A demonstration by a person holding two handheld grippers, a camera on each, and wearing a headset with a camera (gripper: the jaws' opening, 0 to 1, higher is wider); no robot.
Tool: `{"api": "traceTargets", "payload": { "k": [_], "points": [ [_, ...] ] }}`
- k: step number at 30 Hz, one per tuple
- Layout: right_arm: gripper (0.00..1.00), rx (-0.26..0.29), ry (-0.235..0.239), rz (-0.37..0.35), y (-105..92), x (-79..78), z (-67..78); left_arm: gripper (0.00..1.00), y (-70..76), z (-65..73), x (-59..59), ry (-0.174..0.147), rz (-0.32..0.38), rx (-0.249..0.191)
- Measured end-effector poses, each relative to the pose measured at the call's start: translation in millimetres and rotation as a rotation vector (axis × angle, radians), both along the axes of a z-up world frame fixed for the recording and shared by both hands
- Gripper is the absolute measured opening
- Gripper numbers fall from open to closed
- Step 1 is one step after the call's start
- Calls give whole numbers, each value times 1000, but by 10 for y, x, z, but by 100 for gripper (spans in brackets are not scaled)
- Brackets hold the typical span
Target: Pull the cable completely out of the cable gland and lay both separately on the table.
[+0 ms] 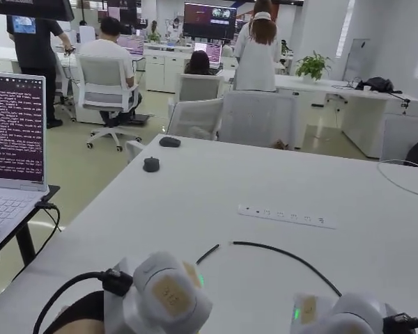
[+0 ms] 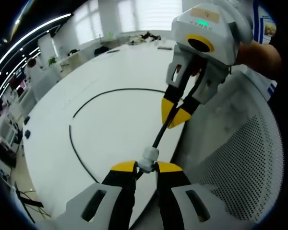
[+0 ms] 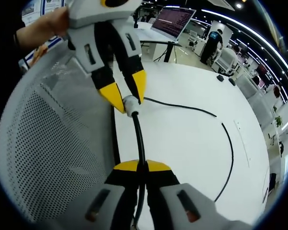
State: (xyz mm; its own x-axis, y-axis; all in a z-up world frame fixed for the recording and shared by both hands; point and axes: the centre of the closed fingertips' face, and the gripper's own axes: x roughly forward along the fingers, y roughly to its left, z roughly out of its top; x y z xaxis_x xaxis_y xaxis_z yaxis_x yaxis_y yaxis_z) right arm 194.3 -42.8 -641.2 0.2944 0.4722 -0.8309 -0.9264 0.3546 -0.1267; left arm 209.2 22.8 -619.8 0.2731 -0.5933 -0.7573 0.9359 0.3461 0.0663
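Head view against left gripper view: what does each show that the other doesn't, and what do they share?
Head view: a laptop, a mouse, a white strip, people at desks. Left gripper view: left gripper shut on the gland, right gripper shut on the cable just past it, a mesh chair back. Both: the table and the curving cable.

Black cable [image 1: 285, 255] curving across white table [image 1: 195, 195], power strip [image 1: 285, 216] beyond, open laptop [image 1: 14, 132] left
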Motion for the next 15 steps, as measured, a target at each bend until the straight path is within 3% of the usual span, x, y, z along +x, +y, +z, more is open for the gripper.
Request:
{"api": "traceTargets", "payload": {
  "k": [1,4,7,15],
  "points": [
    [2,14,6,-20,-37,5,-1,16,-5,12,5,9,8,-21],
    [2,-6,10,-39,-170,9,-35,16,54,-5,35,-4,14,4],
    [2,-23,18,-75,-323,25,-81,16,102,-5,70,0,28,0],
    [2,-194,39,-135,-818,26,-254,16,110,44,100,-3,40,-5]
  ]
}}
